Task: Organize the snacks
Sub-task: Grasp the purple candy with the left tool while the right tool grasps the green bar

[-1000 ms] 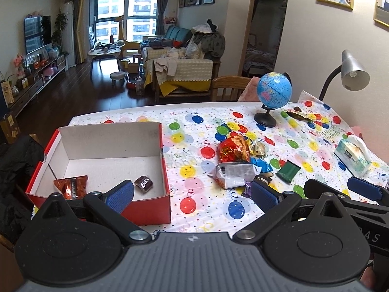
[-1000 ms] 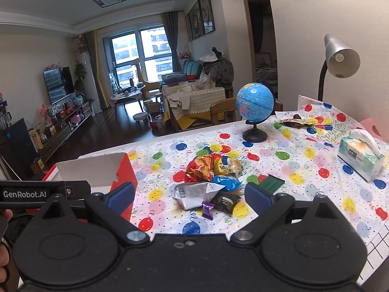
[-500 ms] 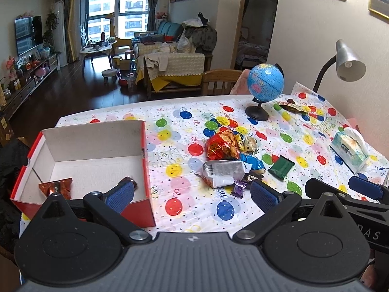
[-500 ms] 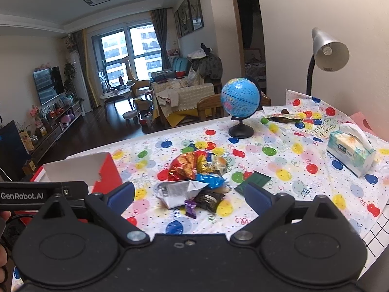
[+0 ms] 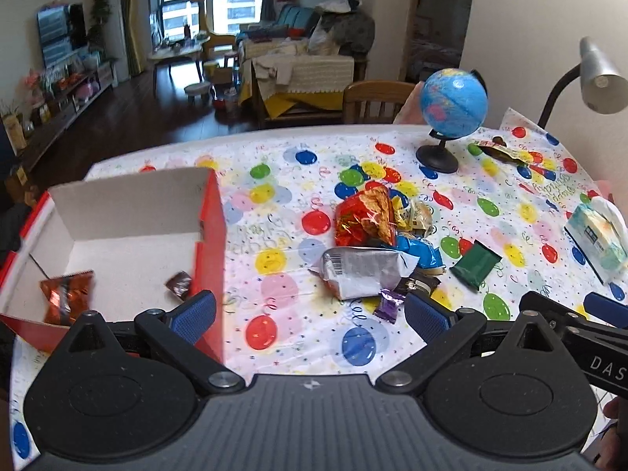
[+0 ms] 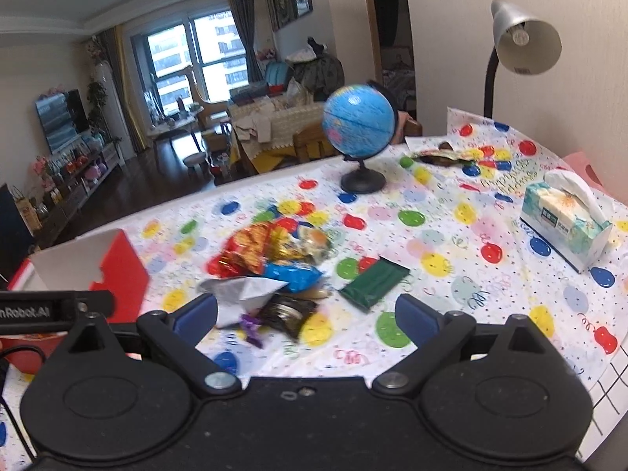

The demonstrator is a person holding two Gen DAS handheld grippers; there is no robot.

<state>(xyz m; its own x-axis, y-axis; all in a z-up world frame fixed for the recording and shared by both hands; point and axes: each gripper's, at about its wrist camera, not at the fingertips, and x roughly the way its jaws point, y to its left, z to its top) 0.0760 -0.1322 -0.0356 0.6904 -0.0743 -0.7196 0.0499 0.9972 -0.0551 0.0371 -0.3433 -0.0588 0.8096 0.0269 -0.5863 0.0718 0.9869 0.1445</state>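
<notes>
both tools—left tool (image 5: 310, 314), right tool (image 6: 306, 316)—gape empty above the snack pile (image 6: 271, 271) beside the red box (image 5: 212, 212).

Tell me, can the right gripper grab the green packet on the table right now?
Probably yes. The right gripper is open and empty, and the green packet lies flat by itself just ahead, beside the snack pile, not under it. Nothing covers it.

A lived-in home: sofa (image 5: 314, 66), television (image 5: 61, 33), dining table (image 5: 274, 212) in balloon cloth, globe (image 5: 451, 104).
</notes>
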